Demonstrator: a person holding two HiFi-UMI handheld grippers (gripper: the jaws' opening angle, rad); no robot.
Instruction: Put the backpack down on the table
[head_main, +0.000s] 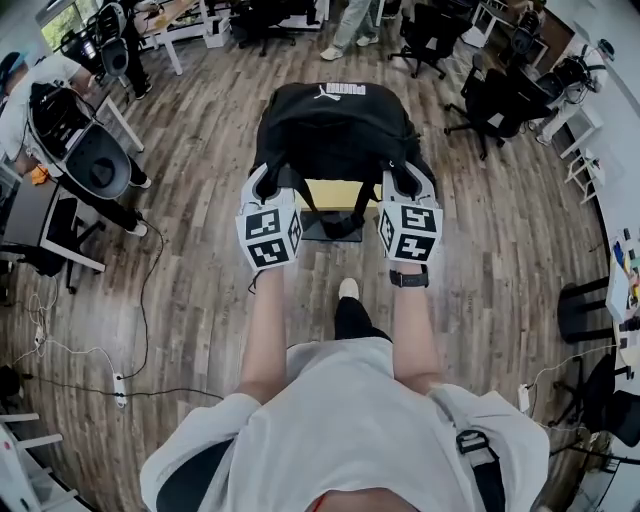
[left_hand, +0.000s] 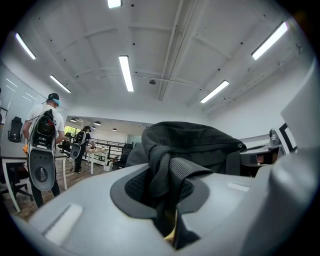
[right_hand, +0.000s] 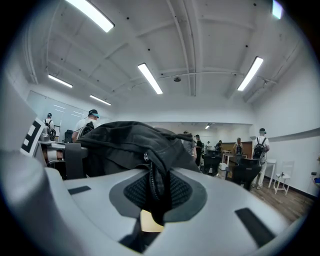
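A: Quick, where's the bag?
B: The black backpack (head_main: 335, 125) is hanging between both grippers, right over the small yellow-topped table (head_main: 338, 194). I can't tell whether its base is touching the top.
A: Jaws?
B: The left gripper (head_main: 266, 190) is pinching a bunched black strap (left_hand: 167, 172). The right gripper (head_main: 408, 190) is pinching a fabric fold with the zipper (right_hand: 151, 182). Both are nearly closed on cloth.
A: How to do it well?
B: I'm reading this as the lowering step. Both hands should be coming down together and level, so the bag is landing flat and centred. The top is looking small against the bag, so tipping off an edge is the risk. The grips should be holding until the weight is sitting on the table, and only then opening.
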